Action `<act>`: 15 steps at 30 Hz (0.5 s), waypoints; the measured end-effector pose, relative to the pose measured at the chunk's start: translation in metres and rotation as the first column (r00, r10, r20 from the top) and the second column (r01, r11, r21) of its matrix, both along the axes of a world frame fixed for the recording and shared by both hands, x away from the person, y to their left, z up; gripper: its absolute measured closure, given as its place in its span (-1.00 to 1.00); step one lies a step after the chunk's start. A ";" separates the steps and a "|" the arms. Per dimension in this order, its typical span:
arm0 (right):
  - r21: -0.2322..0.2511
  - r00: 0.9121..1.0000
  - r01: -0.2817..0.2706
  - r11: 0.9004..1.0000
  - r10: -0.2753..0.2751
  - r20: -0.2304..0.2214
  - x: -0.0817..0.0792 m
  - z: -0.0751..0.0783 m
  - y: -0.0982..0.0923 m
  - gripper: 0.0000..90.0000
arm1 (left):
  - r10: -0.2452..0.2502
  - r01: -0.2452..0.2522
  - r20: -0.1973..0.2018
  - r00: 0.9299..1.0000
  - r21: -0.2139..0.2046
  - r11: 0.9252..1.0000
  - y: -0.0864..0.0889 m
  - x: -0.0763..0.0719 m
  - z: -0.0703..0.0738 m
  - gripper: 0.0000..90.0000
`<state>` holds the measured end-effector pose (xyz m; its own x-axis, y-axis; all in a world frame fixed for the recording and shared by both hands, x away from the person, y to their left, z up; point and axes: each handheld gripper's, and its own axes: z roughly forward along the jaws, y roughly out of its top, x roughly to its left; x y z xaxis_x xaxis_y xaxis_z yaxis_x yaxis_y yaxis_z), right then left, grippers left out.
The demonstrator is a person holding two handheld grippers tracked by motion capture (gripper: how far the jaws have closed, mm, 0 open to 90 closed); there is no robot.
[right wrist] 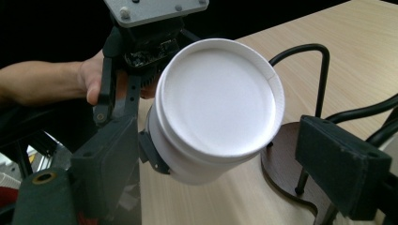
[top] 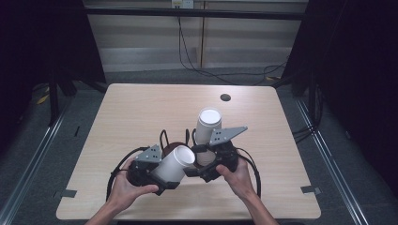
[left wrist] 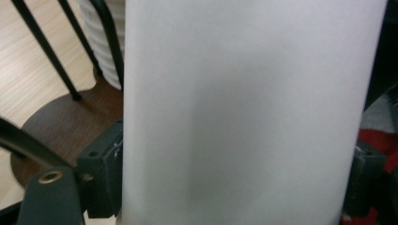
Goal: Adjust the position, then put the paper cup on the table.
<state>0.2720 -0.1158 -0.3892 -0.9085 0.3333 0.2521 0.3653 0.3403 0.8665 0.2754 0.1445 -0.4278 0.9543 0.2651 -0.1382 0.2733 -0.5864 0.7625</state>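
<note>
I count two white cups and one brown rack with black wire loops. My left gripper pinches one cup by its wall, tilted, its closed white end turned up toward my right gripper; the left fingers press on both sides of it. That cup hangs just above the near edge of the rack, touching nothing but my fingers. The second cup sits upside down on the rack's far side, ribbed along its wall in the left gripper view. My right fingers stand spread, with the held cup's end facing them and nothing between them; they hover just right of the rack. The rack sits near the middle of the surface, toward my edge. Beyond the rack the surface is bare up to a dark round hole by the far edge, and wide bare strips lie left and right of the rack. I can read no writing on either cup.
</note>
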 end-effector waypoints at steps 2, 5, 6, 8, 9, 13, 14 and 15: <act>-0.010 1.000 -0.011 1.000 0.011 0.002 -0.001 -0.002 -0.001 -0.69 | 0.004 -0.004 -0.007 1.000 0.010 1.000 0.000 0.000 0.000 -0.62; -0.038 1.000 -0.008 0.999 0.007 -0.012 -0.001 -0.005 -0.002 -0.69 | 0.020 -0.020 -0.009 1.000 0.037 0.999 0.000 0.000 0.000 -0.62; -0.059 1.000 -0.007 0.998 0.006 -0.026 0.000 -0.008 -0.003 -0.68 | 0.006 -0.005 -0.016 1.000 0.053 0.999 0.001 0.002 -0.002 -0.62; -0.078 0.999 -0.011 0.997 0.009 -0.032 0.000 -0.009 -0.003 -0.68 | 0.016 -0.015 -0.013 1.000 0.065 0.998 0.001 0.002 -0.002 -0.62; -0.100 0.999 -0.019 0.995 0.015 -0.038 0.000 -0.010 -0.002 -0.68 | 0.017 -0.016 -0.013 1.000 0.069 0.997 0.001 0.003 -0.003 -0.62; -0.150 0.999 -0.030 0.988 0.023 -0.046 0.000 -0.014 0.000 -0.68 | 0.035 -0.035 -0.001 0.999 0.099 0.995 0.001 0.003 -0.004 -0.62; -0.168 0.999 -0.029 0.985 0.023 -0.040 -0.001 -0.014 0.001 -0.67 | 0.024 -0.024 -0.002 1.000 0.116 0.993 0.001 0.003 -0.004 -0.62; -0.187 1.000 -0.009 0.982 0.006 -0.019 -0.001 -0.014 0.001 -0.66 | 0.026 -0.025 -0.008 1.000 0.114 0.993 0.000 0.003 -0.005 -0.62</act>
<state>0.2706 -0.1148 -0.4033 -0.9071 0.3691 0.2023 0.3769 0.4984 0.7807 0.2785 0.1449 -0.4326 0.9457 0.3042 -0.1147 0.2964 -0.6619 0.6885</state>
